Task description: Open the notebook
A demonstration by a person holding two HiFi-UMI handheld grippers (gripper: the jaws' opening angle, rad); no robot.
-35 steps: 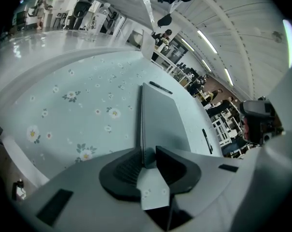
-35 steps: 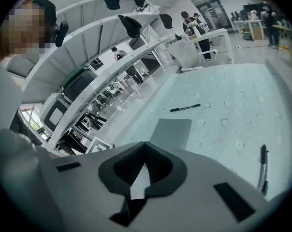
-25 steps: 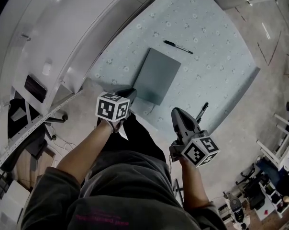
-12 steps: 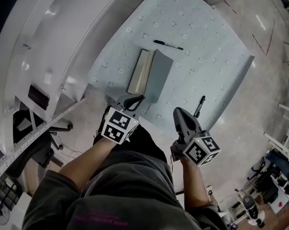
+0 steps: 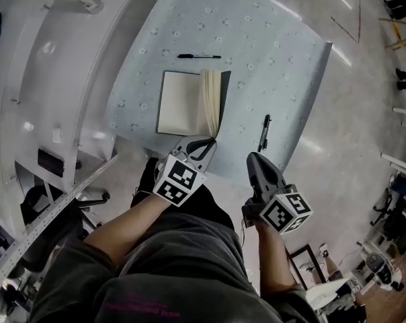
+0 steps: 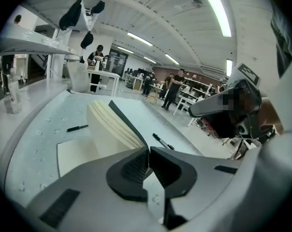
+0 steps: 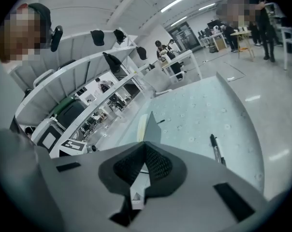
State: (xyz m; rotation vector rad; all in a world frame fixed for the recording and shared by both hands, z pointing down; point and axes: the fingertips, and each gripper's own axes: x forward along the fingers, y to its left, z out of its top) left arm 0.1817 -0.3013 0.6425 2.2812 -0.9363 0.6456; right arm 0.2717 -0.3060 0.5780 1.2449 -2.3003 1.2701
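- Notebook (image 5: pixel 189 104) on the dotted cloth (image 5: pixel 277 59), just past both grippers, with a far pen (image 5: pixel 199 56) behind it and a side pen (image 5: pixel 264 132) to its right
- Left gripper (image 6: pixel 148 151) pinched on the dark cover (image 6: pixel 128 123) at its near corner, with jaws just now closing on it
- Right gripper (image 7: pixel 145 149) squeezed together on nothing, off to the right
- Looks light, with a thin bendy cover and floppy pages that may fan out or flop back
- Best held by the cover's loose edge, away from the spine
- Long side points away from the body, toward the far pen
- One part flat on the left, the rest standing almost straight up
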